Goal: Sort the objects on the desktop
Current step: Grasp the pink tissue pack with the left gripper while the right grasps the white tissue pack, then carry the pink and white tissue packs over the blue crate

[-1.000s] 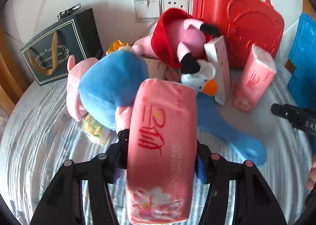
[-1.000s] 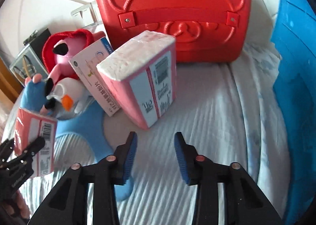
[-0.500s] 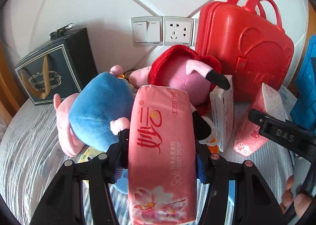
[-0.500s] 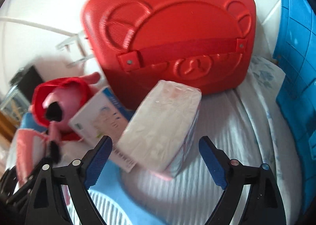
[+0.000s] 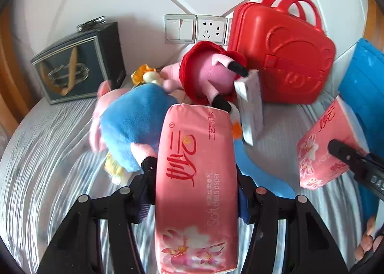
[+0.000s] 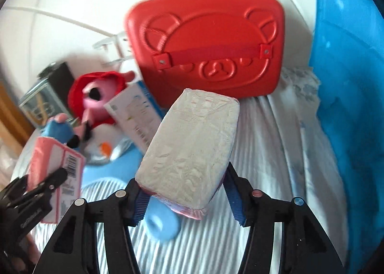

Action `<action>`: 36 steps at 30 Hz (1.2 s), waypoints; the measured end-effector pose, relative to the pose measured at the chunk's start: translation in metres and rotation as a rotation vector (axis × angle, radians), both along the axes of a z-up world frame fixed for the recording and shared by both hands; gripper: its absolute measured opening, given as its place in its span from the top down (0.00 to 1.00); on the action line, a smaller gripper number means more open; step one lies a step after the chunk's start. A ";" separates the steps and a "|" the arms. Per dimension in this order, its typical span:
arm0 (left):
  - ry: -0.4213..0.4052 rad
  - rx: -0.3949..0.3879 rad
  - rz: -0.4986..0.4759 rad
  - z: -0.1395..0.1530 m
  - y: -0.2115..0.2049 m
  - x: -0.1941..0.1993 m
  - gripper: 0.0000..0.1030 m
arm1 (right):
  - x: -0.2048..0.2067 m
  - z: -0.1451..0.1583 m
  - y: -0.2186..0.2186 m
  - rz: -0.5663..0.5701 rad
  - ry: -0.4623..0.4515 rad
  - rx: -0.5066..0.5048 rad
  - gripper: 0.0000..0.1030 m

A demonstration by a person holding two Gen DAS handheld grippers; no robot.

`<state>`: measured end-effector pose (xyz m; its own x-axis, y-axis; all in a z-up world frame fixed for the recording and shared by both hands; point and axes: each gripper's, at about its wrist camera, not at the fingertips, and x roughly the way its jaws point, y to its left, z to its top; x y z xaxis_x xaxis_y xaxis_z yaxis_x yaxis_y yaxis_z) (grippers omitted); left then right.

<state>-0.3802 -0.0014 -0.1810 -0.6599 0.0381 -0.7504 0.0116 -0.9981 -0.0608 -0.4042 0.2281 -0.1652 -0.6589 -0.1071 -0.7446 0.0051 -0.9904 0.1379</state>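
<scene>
A pink tissue pack (image 5: pixel 192 214) with red lettering stands lengthwise in my left gripper (image 5: pixel 192 185), which is shut on its sides. A second pink tissue pack (image 6: pixel 192 142), its pale wrinkled face towards the camera, sits between the blue pads (image 6: pixel 234 194) of my right gripper (image 6: pixel 183 190). Those jaws are closing and both pads press on the pack. From the left wrist view this second pack (image 5: pixel 321 149) hangs tilted at the right, above the striped cloth, on the right gripper's finger (image 5: pixel 345 154). The left gripper (image 6: pixel 36 192) and its pack (image 6: pixel 57 166) show at the lower left of the right wrist view.
A red hard case (image 6: pixel 211 45) stands against the wall, with a blue plastic crate (image 6: pixel 348 82) to its right. Plush toys, one blue (image 5: pixel 134 125) and one pink-and-red (image 5: pixel 211 72), a white box (image 5: pixel 249 103) and a blue flat thing (image 6: pixel 160 223) lie in between. A black gift bag (image 5: pixel 79 67) stands at the left.
The right jaws spread wide around the second tissue pack, then closed on it and lifted it away from the white box. The left gripper rose with its pack still held.
</scene>
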 end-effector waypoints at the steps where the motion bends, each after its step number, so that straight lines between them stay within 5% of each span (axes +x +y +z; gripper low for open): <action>1: -0.003 0.004 -0.004 0.004 0.000 0.010 0.46 | 0.009 0.006 -0.001 0.011 0.010 0.007 0.46; 9: 0.013 -0.005 -0.041 0.035 0.010 0.099 0.46 | 0.104 0.057 -0.013 0.101 0.057 0.005 0.46; 13: -0.036 0.001 -0.054 0.027 0.014 0.134 0.46 | 0.139 0.061 -0.017 0.133 0.036 0.005 0.46; 23: -0.261 0.018 -0.072 -0.046 0.043 0.190 0.45 | 0.191 0.022 -0.015 0.167 -0.090 0.029 0.46; 30: -0.273 -0.038 -0.055 -0.054 0.059 0.218 0.37 | 0.211 -0.019 -0.005 0.196 -0.201 0.031 0.45; 36: -0.307 -0.056 -0.061 -0.068 0.071 0.238 0.36 | 0.223 -0.027 -0.003 0.221 -0.207 0.050 0.42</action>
